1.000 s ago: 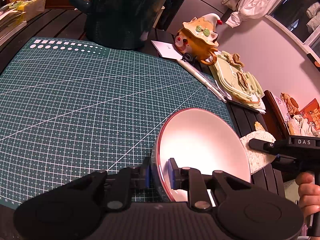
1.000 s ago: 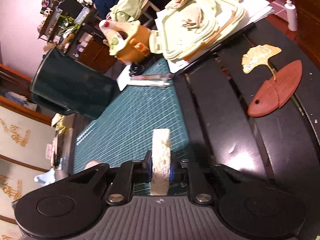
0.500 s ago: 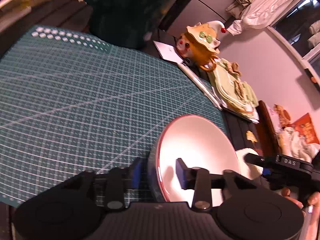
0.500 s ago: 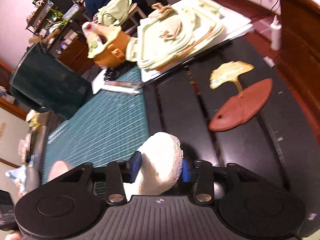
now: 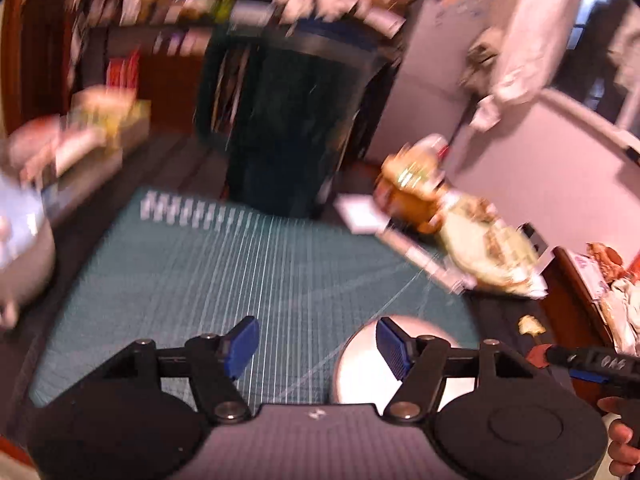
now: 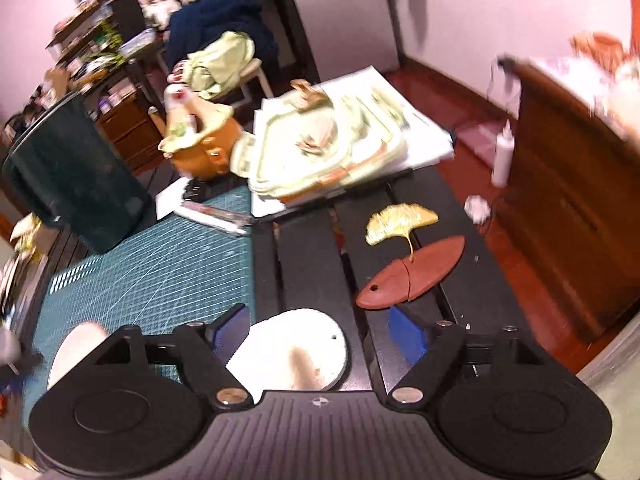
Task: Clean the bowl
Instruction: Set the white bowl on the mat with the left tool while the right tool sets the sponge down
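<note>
The view from the left wrist is blurred by motion. The white bowl [image 5: 360, 368] with a red rim rests on the green cutting mat [image 5: 248, 280], low on the right and partly behind one finger. My left gripper [image 5: 319, 346] hangs above it with its jaws opening; only the mat shows between the blue pads. In the right wrist view a round white sponge [image 6: 296, 352] lies flat on the dark table. My right gripper [image 6: 320, 332] is over it, jaws opening, pads off the sponge. The bowl [image 6: 76, 348] peeks out at the lower left.
A big dark green mug [image 6: 76, 176] stands at the mat's far edge. Beside it are an orange toy [image 6: 200, 144], a pen [image 6: 216, 212] and a stack of pale green trays [image 6: 320, 148]. A gold leaf [image 6: 400, 220] and a wooden fish shape [image 6: 412, 272] lie on the slatted table.
The left gripper let go of the bowl's rim, opened and rose. The right gripper opened off the sponge, which now lies flat on the table.
</note>
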